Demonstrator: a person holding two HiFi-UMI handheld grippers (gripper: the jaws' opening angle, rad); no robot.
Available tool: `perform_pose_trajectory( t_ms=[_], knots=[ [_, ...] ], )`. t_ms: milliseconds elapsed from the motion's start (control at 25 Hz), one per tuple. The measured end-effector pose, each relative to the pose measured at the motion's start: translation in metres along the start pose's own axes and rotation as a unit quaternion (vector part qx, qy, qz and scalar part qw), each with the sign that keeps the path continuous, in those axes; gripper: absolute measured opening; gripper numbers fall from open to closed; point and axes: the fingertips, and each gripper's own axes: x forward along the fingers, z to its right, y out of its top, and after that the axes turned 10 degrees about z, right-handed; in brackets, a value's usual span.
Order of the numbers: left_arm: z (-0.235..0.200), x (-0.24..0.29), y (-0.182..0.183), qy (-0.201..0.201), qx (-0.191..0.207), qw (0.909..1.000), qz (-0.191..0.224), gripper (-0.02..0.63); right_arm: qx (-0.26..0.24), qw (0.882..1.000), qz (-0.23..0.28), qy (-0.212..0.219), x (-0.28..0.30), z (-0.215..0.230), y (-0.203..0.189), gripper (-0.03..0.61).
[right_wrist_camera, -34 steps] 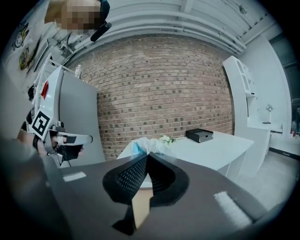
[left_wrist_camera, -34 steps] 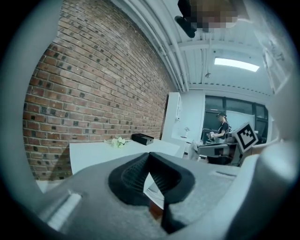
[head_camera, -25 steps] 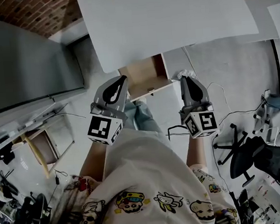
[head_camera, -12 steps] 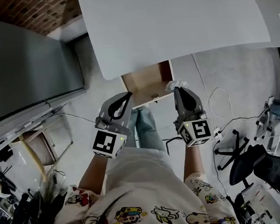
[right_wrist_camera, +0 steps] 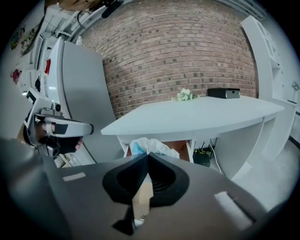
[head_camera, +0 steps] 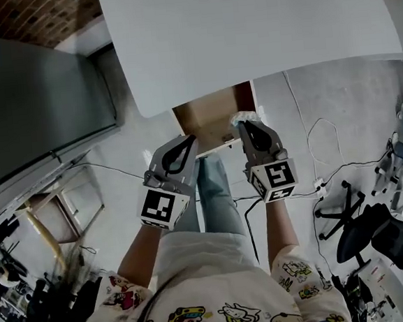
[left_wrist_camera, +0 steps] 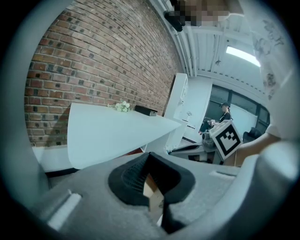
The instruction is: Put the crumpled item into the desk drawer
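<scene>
The white worktop point(head_camera: 246, 33) hides the back of the open wooden drawer point(head_camera: 208, 117), so only its front part shows. The left claw point(head_camera: 189, 141) hangs clenched on nothing by the drawer front. The right claw point(head_camera: 244, 123) pinches the crumpled item point(right_wrist_camera: 152, 146), a white wad over the drawer's right side. Its gripped end is hidden between the tips.

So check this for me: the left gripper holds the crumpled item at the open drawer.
Not the left. The right gripper holds the crumpled item at the open drawer; the right gripper view shows it pinched at the jaw tips. The left gripper is shut on nothing.
</scene>
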Motion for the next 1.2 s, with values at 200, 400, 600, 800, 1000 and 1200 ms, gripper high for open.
perform_pose_trajectory(
  t_ms=[200, 400, 600, 800, 1000, 1200],
  knots=[
    [-0.014, 0.002, -0.047, -0.007, -0.003, 0.9993, -0.035, 0.000, -0.031, 0.997, -0.059, 0.029, 0.032, -0.006, -0.053, 0.013],
    [-0.023, 0.008, -0.087, -0.008, -0.006, 0.9981, -0.060, -0.002, -0.066, 0.988, -0.122, 0.071, 0.058, -0.010, -0.107, 0.014],
    [-0.035, 0.010, -0.117, -0.005, -0.008, 0.9967, -0.081, -0.002, -0.104, 0.970, -0.188, 0.115, 0.082, -0.015, -0.151, 0.014],
    [-0.037, 0.019, -0.138, -0.011, -0.011, 0.9957, -0.092, -0.002, -0.136, 0.952, -0.239, 0.138, 0.101, -0.006, -0.185, 0.014],
    [-0.035, 0.027, -0.151, -0.015, -0.009, 0.9951, -0.098, -0.002, -0.164, 0.937, -0.265, 0.158, 0.114, -0.001, -0.203, 0.014],
    [-0.040, 0.032, -0.159, -0.015, -0.012, 0.9943, -0.105, 0.000, -0.187, 0.922, -0.287, 0.180, 0.123, -0.001, -0.219, 0.015]
  ],
)
